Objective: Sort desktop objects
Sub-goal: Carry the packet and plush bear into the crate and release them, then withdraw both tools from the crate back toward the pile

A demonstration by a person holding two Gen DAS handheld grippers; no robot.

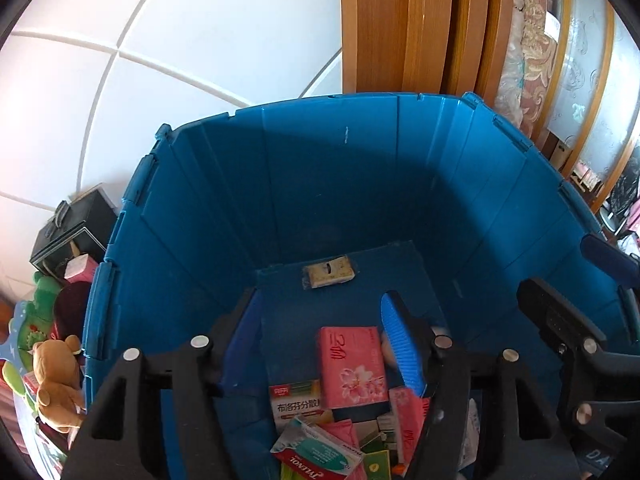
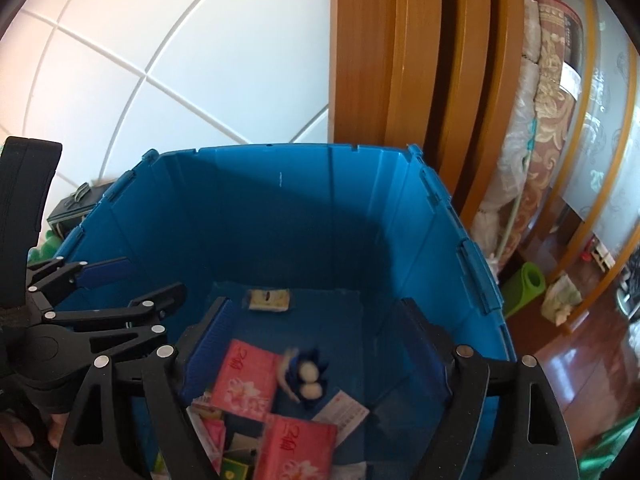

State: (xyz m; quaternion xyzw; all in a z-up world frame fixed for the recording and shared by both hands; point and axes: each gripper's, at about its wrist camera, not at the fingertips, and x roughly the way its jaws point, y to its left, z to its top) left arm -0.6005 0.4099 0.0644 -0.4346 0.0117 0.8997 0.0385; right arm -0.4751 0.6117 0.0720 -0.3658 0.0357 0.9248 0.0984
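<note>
A big blue crate (image 1: 208, 208) fills both views (image 2: 440, 232). Pink tissue packs (image 1: 352, 366) (image 2: 246, 382), medicine boxes (image 1: 298, 400) and a pale packet (image 1: 329, 276) (image 2: 269, 300) lie on its floor. A small blue and white figure (image 2: 306, 376) lies blurred by the pink packs. My left gripper (image 1: 320, 332) is open and empty above the crate. My right gripper (image 2: 316, 336) is open and empty above the crate; it also shows in the left wrist view (image 1: 568, 292). The left gripper shows at the left of the right wrist view (image 2: 132, 284).
Left of the crate lie a brown teddy bear (image 1: 56, 384), a green toy (image 1: 40, 304) and a dark case (image 1: 76, 224). A white tiled wall (image 1: 160, 40) and a wooden door frame (image 1: 416, 24) stand behind. A green roll (image 2: 524, 284) lies on the floor at right.
</note>
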